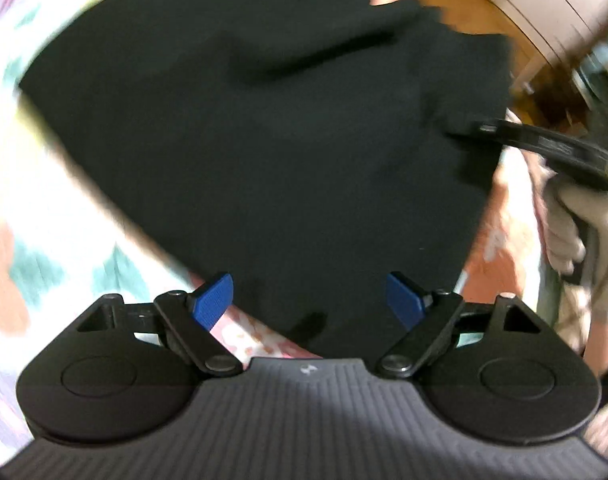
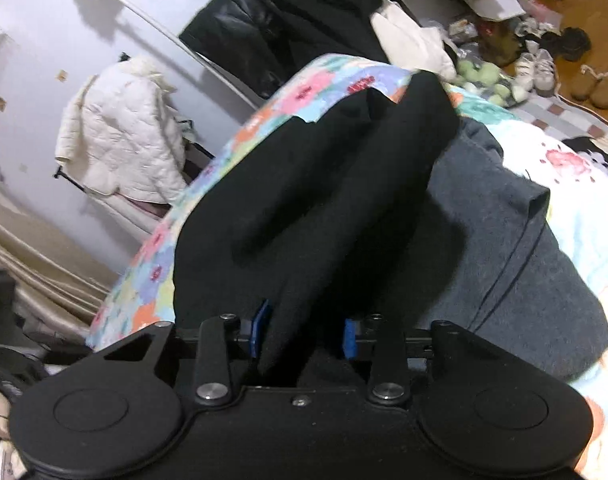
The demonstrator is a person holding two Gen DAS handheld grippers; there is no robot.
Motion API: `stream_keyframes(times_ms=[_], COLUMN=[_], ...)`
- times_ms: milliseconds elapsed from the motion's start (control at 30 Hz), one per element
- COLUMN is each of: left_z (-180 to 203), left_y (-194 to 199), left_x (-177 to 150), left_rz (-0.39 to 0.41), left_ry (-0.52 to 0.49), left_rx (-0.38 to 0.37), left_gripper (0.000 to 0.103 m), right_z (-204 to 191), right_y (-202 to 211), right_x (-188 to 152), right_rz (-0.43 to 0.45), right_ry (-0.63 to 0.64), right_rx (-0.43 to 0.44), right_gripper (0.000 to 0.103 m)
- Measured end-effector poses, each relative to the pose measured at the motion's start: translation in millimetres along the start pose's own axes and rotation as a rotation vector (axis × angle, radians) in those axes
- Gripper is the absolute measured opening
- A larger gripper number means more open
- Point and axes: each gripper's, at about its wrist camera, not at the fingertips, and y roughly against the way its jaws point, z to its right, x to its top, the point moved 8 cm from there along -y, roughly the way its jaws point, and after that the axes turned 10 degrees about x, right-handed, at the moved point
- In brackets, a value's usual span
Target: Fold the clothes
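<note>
Lilac wall (image 2: 32, 40), wooden floor (image 2: 599, 12), floral bedspread (image 2: 304, 84).

The left gripper (image 1: 309, 300) hangs with its blue pads wide apart, while the right gripper (image 2: 304, 334), in a gloved hand (image 1: 571, 228), pinches black cloth (image 2: 304, 208).

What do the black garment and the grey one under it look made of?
Black garment: soft matte knit, perhaps cotton; it drapes in rounded folds without shine. Grey garment: thicker heathered jersey or fleece, matte, with a stitched seam line. Fibre is uncertain for both.
</note>
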Motion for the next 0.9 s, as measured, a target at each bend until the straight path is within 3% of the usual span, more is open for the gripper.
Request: stream_keyframes(times_ms=[133,233,267,300,333,433,533,567,633,767,900], left_z=[32,60,66,67,68,44,41,42,50,50,56], left_y=[11,12,12,9,6,11,6,5,4,2,0], left_x=[5,0,0,-3,-6,-28,-35,-36,-38,-47,-47], left_rz=[0.127,0.291,0.344,0.385,0.425,0.522,0.541,0.526,0.575,0.561,0.572], left_ry=[-0.201,-0.228,-0.227,-0.209,-0.191,-0.132,-0.090,-0.097,-0.129,-0.065,0.025], left_rx=[0.022,-0.109,-0.142,-0.152,-0.160,-0.186,-0.172,-0.160,-0.155,-0.058,0.030], left_gripper=[0.084,0.084,0.084,0.084,0.084,0.084,0.085,0.085,0.089,0.092,0.095], right_z=[6,25,31,30,27,4,-29,-39,-52,-59,-61], right_y=[4,8,4,0,-4,-10,-18,-22,-28,-37,-47], right_x=[-10,-21,-24,-24,-24,-4,23,31,42,53,54], right_rz=[-0.008,-0.002,0.008,0.022,0.036,0.103,0.094,0.082,0.062,0.037,0.031], right_ry=[-0.040,-0.159,-0.181,-0.176,-0.167,-0.163,-0.078,-0.050,-0.037,-0.038,-0.083], right_rx=[-0.069,-0.028,0.006,0.051,0.096,0.232,0.235,0.227,0.212,0.166,0.180], right_gripper=[0.055,0.058,0.056,0.039,0.030,0.023,0.023,0.023,0.023,0.023,0.023])
